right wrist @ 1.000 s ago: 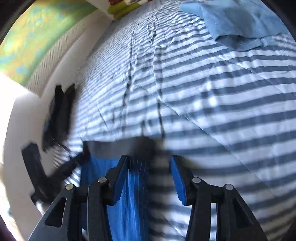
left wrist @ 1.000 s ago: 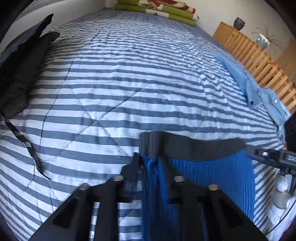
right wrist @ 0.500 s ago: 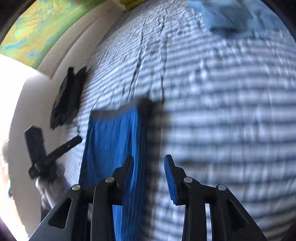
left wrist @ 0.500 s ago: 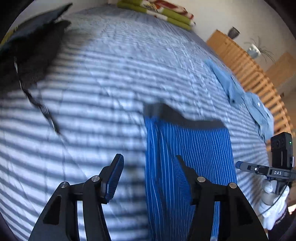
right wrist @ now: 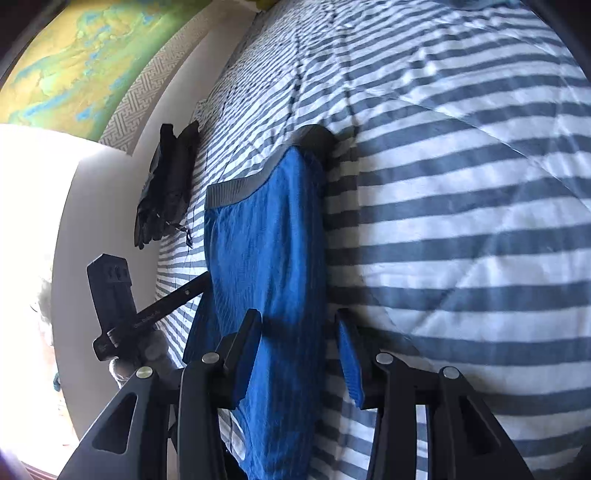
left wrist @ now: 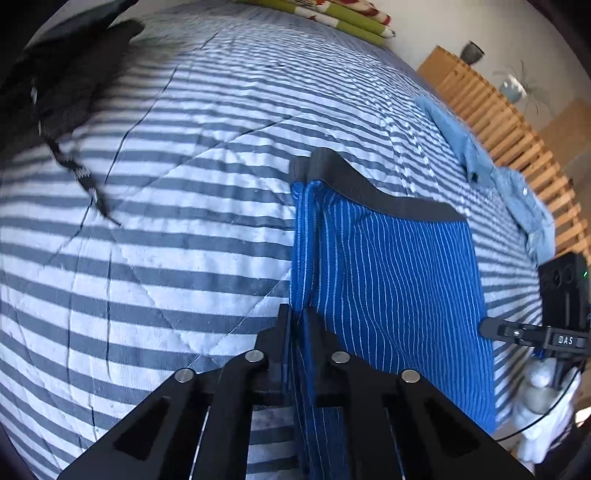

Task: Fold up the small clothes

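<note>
Blue pin-striped shorts (left wrist: 399, 280) with a dark grey waistband (left wrist: 373, 192) lie flat on the striped quilt (left wrist: 166, 258). My left gripper (left wrist: 297, 321) is shut on the folded left side edge of the shorts, well below the waistband. In the right wrist view the same shorts (right wrist: 266, 251) run up the middle. There my right gripper (right wrist: 299, 350) stands open, its fingers straddling the right side edge of the cloth. The right gripper (left wrist: 491, 328) shows at the shorts' right edge in the left wrist view. The left gripper (right wrist: 195, 286) shows at their left edge in the right wrist view.
A black garment (left wrist: 55, 85) with a patterned cord (left wrist: 79, 173) lies at the quilt's far left. A light-blue denim shirt (left wrist: 498, 177) lies on the right beside wooden slats (left wrist: 498, 110). Folded green bedding (left wrist: 332, 14) lies at the far end. A white-gloved hand (left wrist: 543, 387) holds the right gripper.
My left gripper let go of the waistband corner, drew back down the shorts' left edge and shut on it. The right gripper, still open, drew back along the right edge.
</note>
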{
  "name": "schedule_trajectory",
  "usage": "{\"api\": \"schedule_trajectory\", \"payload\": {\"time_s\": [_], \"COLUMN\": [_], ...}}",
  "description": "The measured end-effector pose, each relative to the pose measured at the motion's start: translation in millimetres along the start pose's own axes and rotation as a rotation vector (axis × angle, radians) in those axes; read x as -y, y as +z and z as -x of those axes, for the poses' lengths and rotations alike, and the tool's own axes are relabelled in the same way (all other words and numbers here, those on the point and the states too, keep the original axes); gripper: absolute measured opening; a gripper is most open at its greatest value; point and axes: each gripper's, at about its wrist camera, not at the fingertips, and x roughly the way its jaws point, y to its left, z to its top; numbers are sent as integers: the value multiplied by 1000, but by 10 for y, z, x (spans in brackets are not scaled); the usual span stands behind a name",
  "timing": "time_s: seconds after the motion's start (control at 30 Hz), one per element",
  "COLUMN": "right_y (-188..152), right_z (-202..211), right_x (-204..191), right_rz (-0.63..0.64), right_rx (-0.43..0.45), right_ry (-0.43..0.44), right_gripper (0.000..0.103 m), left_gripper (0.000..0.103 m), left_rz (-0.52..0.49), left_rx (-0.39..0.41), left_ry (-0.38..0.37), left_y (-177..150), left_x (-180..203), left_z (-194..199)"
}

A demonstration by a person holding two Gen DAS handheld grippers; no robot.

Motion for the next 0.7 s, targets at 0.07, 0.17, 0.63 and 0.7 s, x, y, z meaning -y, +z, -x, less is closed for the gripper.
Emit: {"api": "schedule_trajectory", "payload": {"time_s": [0.07,0.17,0.63,0.7], "right_y": [-15,-44,-411,-579], "right_z": [-16,95,1294,1435], "right_x": [-31,-103,-590,-690], "right_rz": [13,35,109,134], "right_rx": [-15,24,259,275], "right_ry": [-9,4,145,146], "right_gripper": [9,7,6,6], "left_gripper": [3,3,3,3], "left_rz": [1,15,-23,-52], "left_rx": [3,23,252,261], "left_ry": [10,-11,-219,-227], "left_y": [12,23,-307,-471], "left_x": [23,39,484,599], "left_z": [32,113,1670,1882]}}
